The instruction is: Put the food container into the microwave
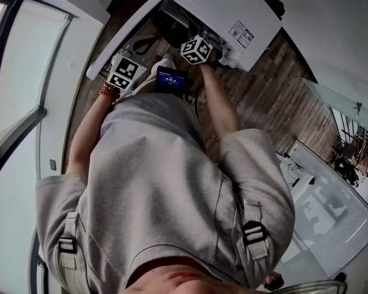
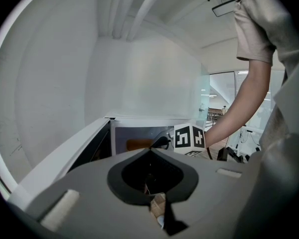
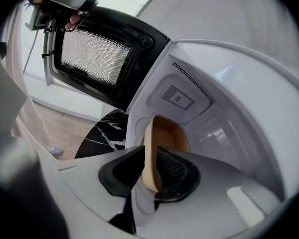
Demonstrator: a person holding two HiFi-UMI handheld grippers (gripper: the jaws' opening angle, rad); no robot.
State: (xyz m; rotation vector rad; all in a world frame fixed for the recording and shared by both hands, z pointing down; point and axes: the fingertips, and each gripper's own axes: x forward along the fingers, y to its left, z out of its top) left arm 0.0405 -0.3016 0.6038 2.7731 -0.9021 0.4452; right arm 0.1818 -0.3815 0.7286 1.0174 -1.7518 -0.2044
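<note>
The tan food container (image 3: 168, 135) stands on edge inside the white microwave cavity (image 3: 229, 103). My right gripper (image 3: 152, 156) is shut on its rim, reaching into the opening. In the left gripper view the container (image 2: 138, 144) shows as an orange patch inside the microwave, beside the right gripper's marker cube (image 2: 189, 137). My left gripper (image 2: 150, 153) hangs in front of the opening, its jaws together with nothing between them. From the head view, both marker cubes, left (image 1: 126, 72) and right (image 1: 196, 49), sit at the open microwave (image 1: 227, 11); the jaws are hidden there.
The microwave door (image 3: 94, 59) with its mesh window swings open to the left; it shows as a white slab (image 1: 126, 32) in the head view. The microwave sits on a black marbled top (image 3: 102, 133). Wood floor (image 1: 264, 97) lies below, and a glass table (image 1: 331, 207) stands to the right.
</note>
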